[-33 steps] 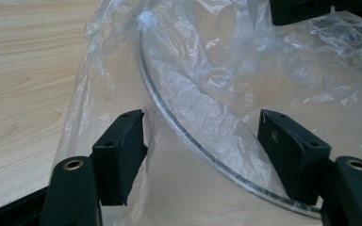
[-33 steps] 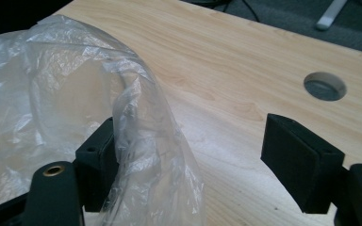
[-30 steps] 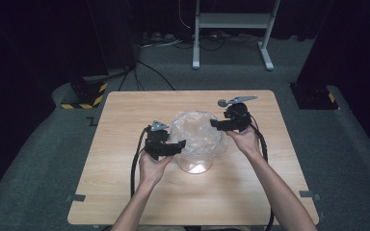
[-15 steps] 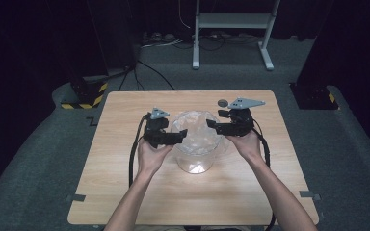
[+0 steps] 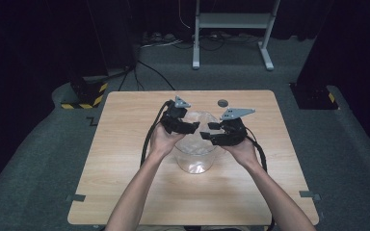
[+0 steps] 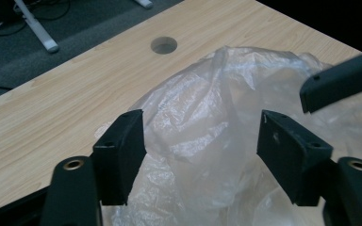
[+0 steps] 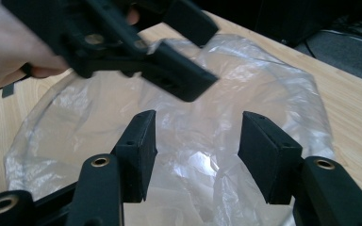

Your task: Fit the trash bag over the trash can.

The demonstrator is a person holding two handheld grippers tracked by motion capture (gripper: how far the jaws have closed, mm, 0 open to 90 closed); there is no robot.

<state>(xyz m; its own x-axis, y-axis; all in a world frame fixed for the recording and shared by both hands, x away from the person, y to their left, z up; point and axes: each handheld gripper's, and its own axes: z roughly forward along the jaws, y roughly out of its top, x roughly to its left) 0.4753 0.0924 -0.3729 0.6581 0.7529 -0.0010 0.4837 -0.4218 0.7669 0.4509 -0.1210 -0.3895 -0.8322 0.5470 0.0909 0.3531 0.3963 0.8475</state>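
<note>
We see a recording studio or lab set-up, not a home. A plain pale wooden table [image 5: 125, 192] stands alone on grey carpet [image 5: 38, 159], ringed by black curtains [image 5: 24, 43] that darken everything beyond. The table has a round cable hole [image 5: 222, 102] near its far edge and bits of grey tape [image 5: 75, 198] at its near corners. Behind it stands a white metal stand [image 5: 231, 29] with loose cables [image 5: 168, 41] on the floor around its feet. On the left, a black base marked with yellow and black hazard tape [image 5: 84, 98] sits on the carpet; another dark base [image 5: 313, 96] sits on the right.
</note>
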